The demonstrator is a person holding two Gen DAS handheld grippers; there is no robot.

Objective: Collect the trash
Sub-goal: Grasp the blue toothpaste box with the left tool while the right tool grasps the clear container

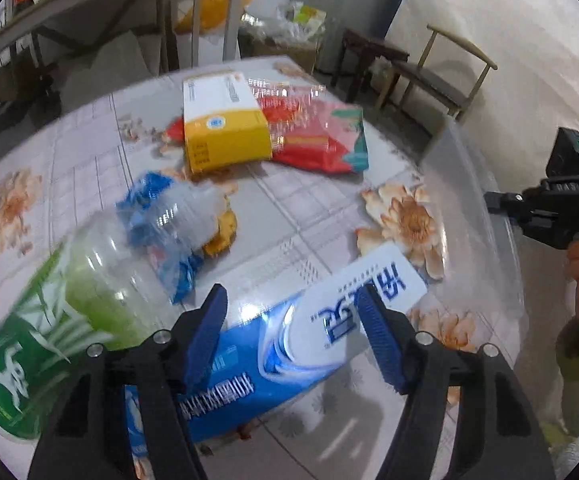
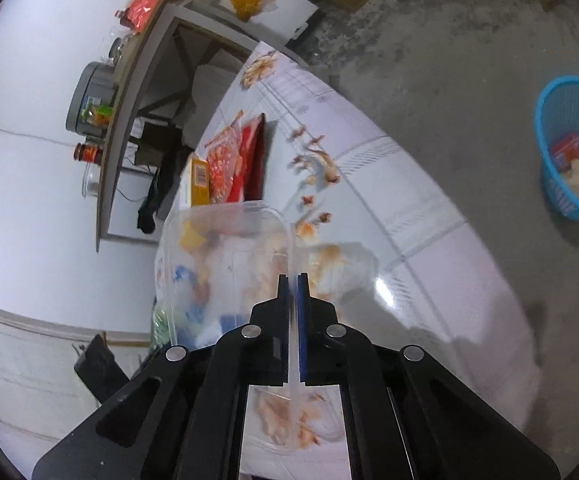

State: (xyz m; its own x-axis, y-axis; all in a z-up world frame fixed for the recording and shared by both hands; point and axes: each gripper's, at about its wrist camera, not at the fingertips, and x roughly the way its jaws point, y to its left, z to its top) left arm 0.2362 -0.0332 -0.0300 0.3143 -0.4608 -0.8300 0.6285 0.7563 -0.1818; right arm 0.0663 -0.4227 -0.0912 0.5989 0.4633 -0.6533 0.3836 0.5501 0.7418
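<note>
Right gripper (image 2: 293, 280) clamped on clear container (image 2: 225, 264) rim at table (image 1: 289, 208) edge. Left gripper (image 1: 293, 312) apart, straddling blue wrapper (image 1: 289, 352) (pads not pressing). Grip best centred before closing; blue basket (image 2: 569, 148) waits on floor.

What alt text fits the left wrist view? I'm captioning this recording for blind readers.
The left gripper, its blue-padded fingers apart, straddles a blue and white plastic packet on a flower-patterned table. Nearby lie a green-labelled clear bottle, a yellow cardboard box and a red snack bag.
</note>
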